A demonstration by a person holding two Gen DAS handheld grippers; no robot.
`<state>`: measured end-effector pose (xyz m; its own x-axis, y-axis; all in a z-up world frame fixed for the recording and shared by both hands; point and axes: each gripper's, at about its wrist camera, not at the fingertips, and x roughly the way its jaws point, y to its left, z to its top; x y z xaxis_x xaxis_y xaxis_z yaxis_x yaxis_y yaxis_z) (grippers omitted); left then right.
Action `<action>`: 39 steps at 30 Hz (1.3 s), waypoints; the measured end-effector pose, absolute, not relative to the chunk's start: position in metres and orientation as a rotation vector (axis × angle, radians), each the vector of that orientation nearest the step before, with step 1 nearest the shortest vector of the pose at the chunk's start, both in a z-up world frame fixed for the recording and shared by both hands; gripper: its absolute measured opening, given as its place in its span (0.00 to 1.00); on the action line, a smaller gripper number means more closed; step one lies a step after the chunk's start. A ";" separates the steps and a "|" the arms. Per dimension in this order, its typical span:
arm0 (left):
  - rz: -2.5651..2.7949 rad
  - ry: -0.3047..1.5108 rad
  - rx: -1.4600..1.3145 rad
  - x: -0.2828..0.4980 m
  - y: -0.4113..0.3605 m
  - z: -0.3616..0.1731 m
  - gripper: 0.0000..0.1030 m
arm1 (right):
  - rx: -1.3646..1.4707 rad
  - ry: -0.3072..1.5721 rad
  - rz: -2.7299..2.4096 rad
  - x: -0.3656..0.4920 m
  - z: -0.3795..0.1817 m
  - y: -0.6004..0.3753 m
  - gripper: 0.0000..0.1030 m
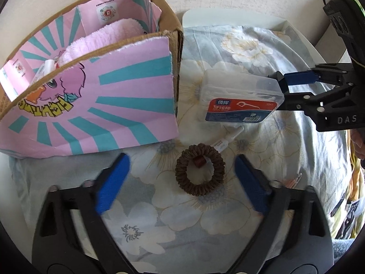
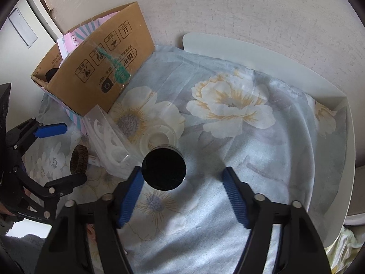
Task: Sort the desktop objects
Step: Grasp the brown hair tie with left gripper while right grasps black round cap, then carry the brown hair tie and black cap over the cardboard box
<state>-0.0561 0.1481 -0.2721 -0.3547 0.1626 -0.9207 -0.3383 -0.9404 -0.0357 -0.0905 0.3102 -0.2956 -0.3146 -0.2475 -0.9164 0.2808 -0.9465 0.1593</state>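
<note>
Two grippers work over a flowered cloth [image 1: 285, 159] spread on a white table [image 2: 262, 48]. From the left wrist view, the left gripper [image 1: 182, 180] has its blue-padded fingers spread wide, and a brown hair tie [image 1: 200, 170] with a small red bead lies flat on the cloth between the fingertips, touching neither pad. Just beyond the tie a small white tube [image 1: 228, 138] pokes out from under a clear floss pick box [image 1: 241, 98] with a red and blue label. The right gripper [image 1: 287, 91] reaches in from the right, its tips at that box's end; I cannot tell whether they touch it. From the right wrist view its fingers are set well apart, and a round black lid [image 2: 163, 169] sits between them, close beside the left pad. A cardboard box [image 1: 168, 22] wrapped in pink and teal paper stands to the left, holding a pink fluffy cloth [image 1: 105, 38].
</note>
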 end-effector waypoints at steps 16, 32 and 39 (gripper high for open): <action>2.300 0.132 -1.581 -0.050 0.143 -0.267 0.15 | 1.602 0.050 -2.302 -0.090 -0.293 0.311 0.31; 2.347 0.141 -1.504 -0.042 0.127 -0.228 0.15 | 1.564 -0.040 -2.396 -0.074 -0.263 0.319 0.31; 2.409 0.110 -1.360 -0.050 0.111 -0.178 0.15 | 1.492 -0.091 -2.481 -0.063 -0.228 0.314 0.31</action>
<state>-0.0497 0.1115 -0.1778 -0.4651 0.2791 -0.8401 -0.3544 -0.9283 -0.1122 -0.0635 0.3136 -0.2285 -0.4475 -0.2391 -0.8617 0.1757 -0.9683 0.1775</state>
